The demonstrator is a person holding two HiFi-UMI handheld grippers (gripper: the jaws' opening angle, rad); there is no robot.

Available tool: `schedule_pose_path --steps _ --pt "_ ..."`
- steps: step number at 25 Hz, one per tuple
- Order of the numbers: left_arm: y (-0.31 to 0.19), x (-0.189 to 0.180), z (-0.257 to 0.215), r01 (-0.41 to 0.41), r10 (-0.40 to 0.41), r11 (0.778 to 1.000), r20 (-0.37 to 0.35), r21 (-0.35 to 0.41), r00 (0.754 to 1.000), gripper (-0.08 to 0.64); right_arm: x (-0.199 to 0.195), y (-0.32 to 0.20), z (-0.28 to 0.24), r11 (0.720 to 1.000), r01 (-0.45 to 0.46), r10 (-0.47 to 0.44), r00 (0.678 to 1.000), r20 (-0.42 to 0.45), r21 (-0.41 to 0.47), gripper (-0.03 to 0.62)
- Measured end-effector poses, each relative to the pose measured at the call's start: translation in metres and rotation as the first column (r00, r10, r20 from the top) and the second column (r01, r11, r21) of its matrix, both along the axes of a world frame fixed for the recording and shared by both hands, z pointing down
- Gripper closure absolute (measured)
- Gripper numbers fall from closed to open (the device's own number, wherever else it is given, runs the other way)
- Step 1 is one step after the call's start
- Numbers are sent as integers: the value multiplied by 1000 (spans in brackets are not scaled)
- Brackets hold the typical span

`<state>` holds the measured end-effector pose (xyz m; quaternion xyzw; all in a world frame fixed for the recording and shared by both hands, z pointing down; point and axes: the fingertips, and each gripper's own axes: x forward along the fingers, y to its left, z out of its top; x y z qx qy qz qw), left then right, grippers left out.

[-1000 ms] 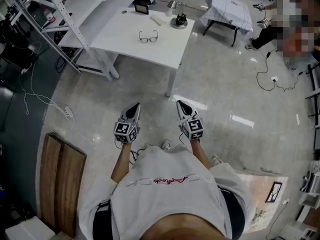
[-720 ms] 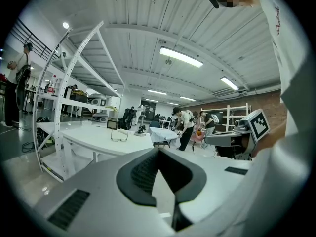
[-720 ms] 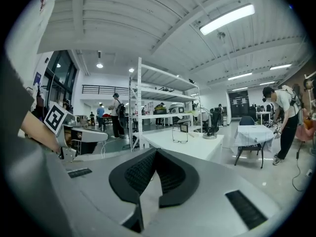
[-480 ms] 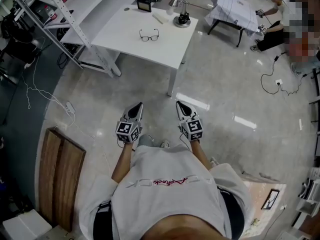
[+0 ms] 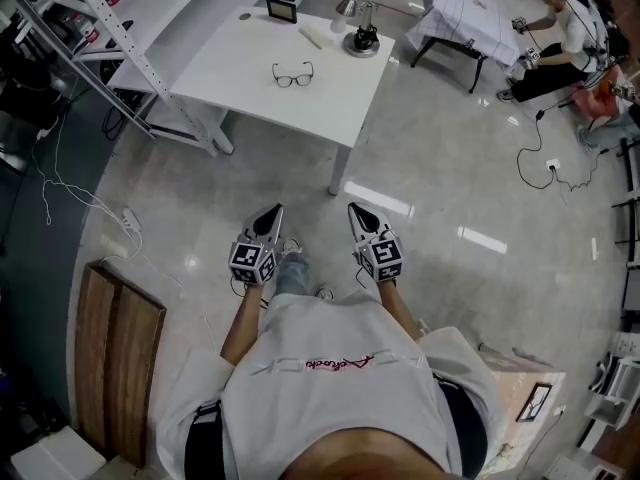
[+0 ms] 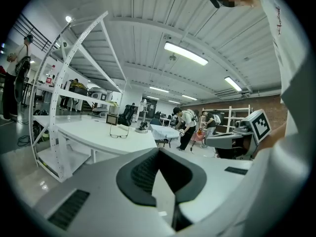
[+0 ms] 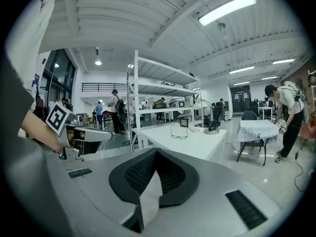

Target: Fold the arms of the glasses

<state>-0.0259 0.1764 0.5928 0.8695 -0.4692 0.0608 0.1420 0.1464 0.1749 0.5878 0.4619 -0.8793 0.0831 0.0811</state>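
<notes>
A pair of black-framed glasses (image 5: 292, 74) stands on the white table (image 5: 250, 88) far ahead of me, its arms unfolded; it also shows as the glasses (image 6: 119, 132) in the left gripper view and the glasses (image 7: 179, 131) in the right gripper view. My left gripper (image 5: 272, 216) and right gripper (image 5: 356, 211) are held side by side in front of my chest, over the floor, well short of the table. Both are shut with nothing between the jaws.
On the table's far end stand a small black screen (image 5: 283, 9), a white stick-like item (image 5: 312, 36) and a lamp on a round black base (image 5: 361, 40). A white perforated rack (image 5: 120, 38) rises at the left. A cloth-covered table (image 5: 468, 20) and a bending person (image 5: 562, 28) are at the back right. A wooden board (image 5: 118, 363) lies on the floor at the left.
The table and glasses have shifted slightly left and up in the head view as I walk toward them. Both grippers stay shut and side by side.
</notes>
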Motion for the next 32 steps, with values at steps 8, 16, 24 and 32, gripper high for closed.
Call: schedule_pose_path --steps 8,16,24,32 --pt "-77 -21 2 -14 14 1000 -35 10 999 535 -23 -74 -4 1000 -8 8 1000 -30 0 596" --pt "-147 -65 -1 -21 21 1000 -65 -2 998 535 -66 -143 -15 1000 -16 16 999 -47 5 596" --pt "-191 -92 7 -57 56 998 -76 -16 996 535 -93 -177 -10 998 -54 54 997 -60 -8 595" --pt "-212 -90 12 -99 96 995 -95 -25 991 535 -89 -191 -6 995 -101 99 993 -68 -25 595"
